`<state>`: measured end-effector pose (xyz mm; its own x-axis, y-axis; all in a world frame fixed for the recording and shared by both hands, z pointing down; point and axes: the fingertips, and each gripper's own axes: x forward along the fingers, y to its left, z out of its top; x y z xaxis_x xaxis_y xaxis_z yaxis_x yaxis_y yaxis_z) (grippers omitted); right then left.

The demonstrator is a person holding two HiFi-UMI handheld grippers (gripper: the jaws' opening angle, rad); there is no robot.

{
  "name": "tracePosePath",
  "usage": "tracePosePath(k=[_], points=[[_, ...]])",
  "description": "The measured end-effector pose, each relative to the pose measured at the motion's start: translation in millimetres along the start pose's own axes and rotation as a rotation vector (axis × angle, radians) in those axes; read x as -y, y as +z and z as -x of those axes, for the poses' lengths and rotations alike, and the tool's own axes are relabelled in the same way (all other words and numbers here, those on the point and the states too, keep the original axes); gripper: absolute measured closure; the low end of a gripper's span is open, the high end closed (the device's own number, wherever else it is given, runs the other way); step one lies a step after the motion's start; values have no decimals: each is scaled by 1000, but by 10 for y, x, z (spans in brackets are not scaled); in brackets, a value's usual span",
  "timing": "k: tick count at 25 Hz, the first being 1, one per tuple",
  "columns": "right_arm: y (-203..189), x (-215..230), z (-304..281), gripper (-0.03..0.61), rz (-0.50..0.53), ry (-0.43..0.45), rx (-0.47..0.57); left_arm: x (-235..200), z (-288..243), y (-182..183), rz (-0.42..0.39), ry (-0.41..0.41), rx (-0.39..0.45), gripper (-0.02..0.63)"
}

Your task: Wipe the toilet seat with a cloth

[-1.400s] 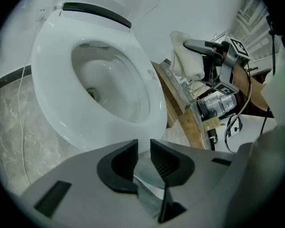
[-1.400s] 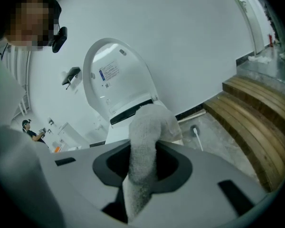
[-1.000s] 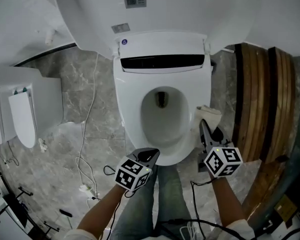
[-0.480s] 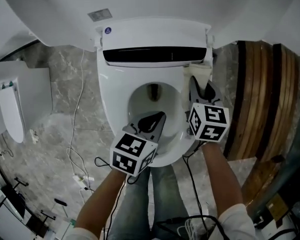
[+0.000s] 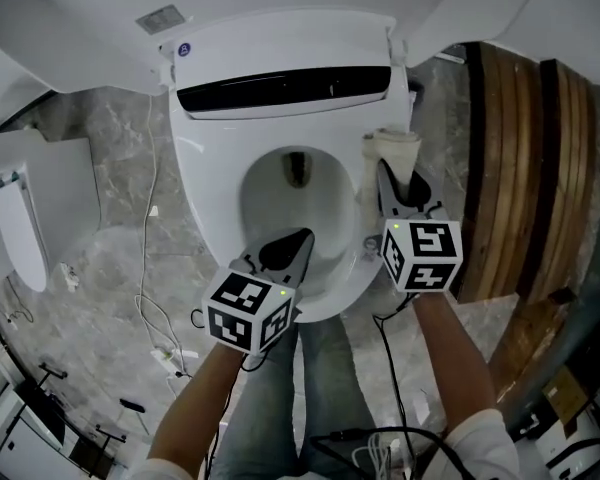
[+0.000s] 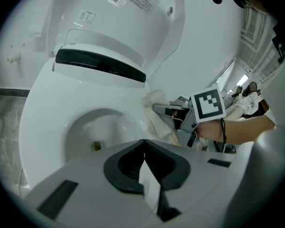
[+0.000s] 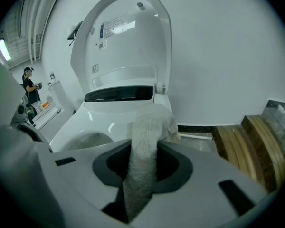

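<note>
The white toilet seat (image 5: 205,183) is down and its lid (image 5: 280,8) stands up behind it. My right gripper (image 5: 387,176) is shut on a pale cloth (image 5: 392,150), which rests at the right rim of the seat near the hinge. In the right gripper view the cloth (image 7: 149,122) runs out between the jaws of my right gripper (image 7: 142,156) toward the seat (image 7: 85,122). My left gripper (image 5: 300,240) hangs shut and empty over the front of the bowl. The left gripper view shows my left gripper (image 6: 143,144) with its jaws together, and the cloth (image 6: 154,106) beyond them.
A curved slatted wooden surround (image 5: 520,168) stands close on the right. Cables (image 5: 165,298) trail over the marble floor at left, near a white unit (image 5: 20,228). A person (image 7: 29,87) stands far off in the right gripper view.
Both grippers have moved forward over the toilet. The right one carried the cloth from beside the bowl's front up to the right rim near the hinge. The left now hangs over the bowl.
</note>
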<state>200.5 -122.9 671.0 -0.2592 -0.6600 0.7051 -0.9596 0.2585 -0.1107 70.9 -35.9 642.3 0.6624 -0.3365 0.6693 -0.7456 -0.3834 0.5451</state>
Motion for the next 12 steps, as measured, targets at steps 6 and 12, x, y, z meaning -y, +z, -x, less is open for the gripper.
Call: tracePosePath(k=[6, 12], points=[[-475, -204, 352, 489, 37, 41, -53, 91, 84, -97, -17, -10, 12, 600], [-1043, -554, 762, 489, -9, 103, -86, 62, 273, -339, -11, -2, 11, 600]])
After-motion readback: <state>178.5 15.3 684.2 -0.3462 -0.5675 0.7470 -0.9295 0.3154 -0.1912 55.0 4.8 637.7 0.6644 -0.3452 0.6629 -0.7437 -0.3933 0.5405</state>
